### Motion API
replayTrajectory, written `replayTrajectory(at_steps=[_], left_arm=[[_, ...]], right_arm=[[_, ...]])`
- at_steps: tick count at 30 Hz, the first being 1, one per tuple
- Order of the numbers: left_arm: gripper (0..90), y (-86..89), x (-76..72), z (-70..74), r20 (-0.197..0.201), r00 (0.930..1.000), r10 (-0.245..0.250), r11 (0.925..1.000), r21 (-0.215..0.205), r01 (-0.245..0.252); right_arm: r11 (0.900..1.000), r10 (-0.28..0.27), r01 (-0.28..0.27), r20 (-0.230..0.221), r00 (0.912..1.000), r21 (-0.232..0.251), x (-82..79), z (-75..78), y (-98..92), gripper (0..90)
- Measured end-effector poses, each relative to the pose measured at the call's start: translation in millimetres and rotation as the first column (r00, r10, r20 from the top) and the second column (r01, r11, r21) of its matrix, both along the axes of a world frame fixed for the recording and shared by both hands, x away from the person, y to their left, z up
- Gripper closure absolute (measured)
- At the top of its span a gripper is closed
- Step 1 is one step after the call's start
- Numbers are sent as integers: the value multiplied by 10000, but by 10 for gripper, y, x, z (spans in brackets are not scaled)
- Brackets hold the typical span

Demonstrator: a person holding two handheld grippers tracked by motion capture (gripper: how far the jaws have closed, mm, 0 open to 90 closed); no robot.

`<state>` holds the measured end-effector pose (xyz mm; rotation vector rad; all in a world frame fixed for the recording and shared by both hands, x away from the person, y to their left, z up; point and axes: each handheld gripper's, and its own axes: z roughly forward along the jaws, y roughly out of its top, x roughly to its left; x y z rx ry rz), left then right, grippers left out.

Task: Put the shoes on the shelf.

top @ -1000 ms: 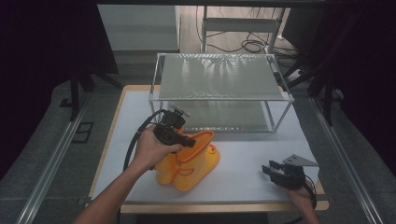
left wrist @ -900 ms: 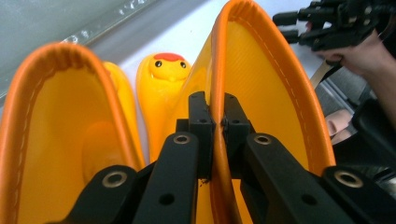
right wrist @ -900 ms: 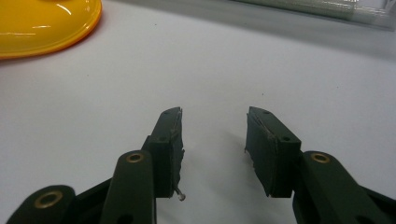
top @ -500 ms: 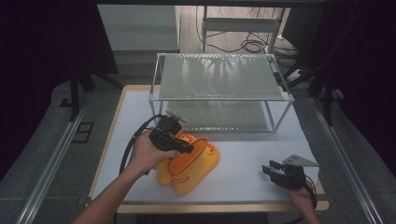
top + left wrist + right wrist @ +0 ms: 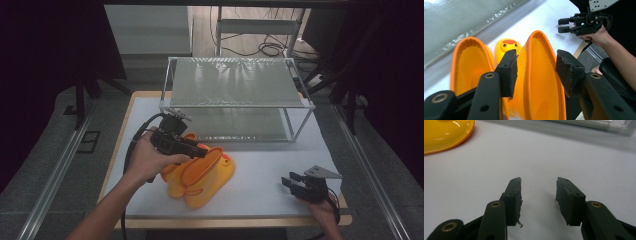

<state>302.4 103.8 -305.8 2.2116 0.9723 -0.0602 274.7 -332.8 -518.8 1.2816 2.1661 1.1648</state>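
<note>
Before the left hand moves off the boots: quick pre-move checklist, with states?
1. Left gripper released: ok, jaws have just been opening, pads apart, rim of the nearer boot between them.
2. Both yellow boots resting on the table: ok.
3. Boots side by side: ok.
4. Right gripper empty: ok, open above bare table.
5. Rack lower shelf free: cannot tell.

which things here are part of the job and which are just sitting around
In the job: yellow boots, left gripper, whose jaws have just been opening, straddling one boot's rim.
Lying about: wire shelf rack, right gripper open over bare table.
</note>
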Motion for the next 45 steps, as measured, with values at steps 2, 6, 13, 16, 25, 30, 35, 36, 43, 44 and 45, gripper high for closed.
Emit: replayTrajectory(at_steps=[2,6,13,16,25,30,35,36,43,44,45], left_arm=[[490,37,0,0,-43,10000,37,9999,102,-37],[438,96,18,-50,-281,9995,118,9997,220,-112],[390,172,20,-91,-453,9989,132,9996,272,-120],[387,183,12,-94,-506,9987,69,9991,424,-48],[366,81,67,-250,-906,9959,14,9941,1085,85],[372,-32,130,-381,-1128,9936,66,9888,1487,103],[457,-100,134,-422,-787,9960,423,9824,1848,-271],[480,-102,133,-424,-752,9961,463,9815,1888,-314],[761,-49,160,-436,-656,9962,574,9826,1802,-447],[795,-46,160,-438,-617,9964,590,9825,1804,-470],[808,-40,160,-440,-587,9965,597,9826,1793,-483]], right_arm=[[10000,-8,8,-6,10000,1,1,-1,0,551],[10000,-12,12,-71,10000,-5,5,-10,4,549],[10000,-66,65,-170,9998,-58,10,-21,2,549],[9999,-113,111,-210,9997,-56,13,-25,-1,549],[9999,-80,79,-233,9997,-78,19,-31,14,548],[9999,-106,105,-249,9996,-48,18,-32,3,548],[9999,-163,163,-222,9996,3,17,-34,-8,548],[9999,-168,168,-221,9996,3,18,-34,-8,548],[9999,-142,141,-221,9997,-56,18,-33,1,548],[9999,-158,157,-215,9996,-45,19,-34,0,548],[9999,-163,162,-199,9997,-41,20,-36,-2,548]])
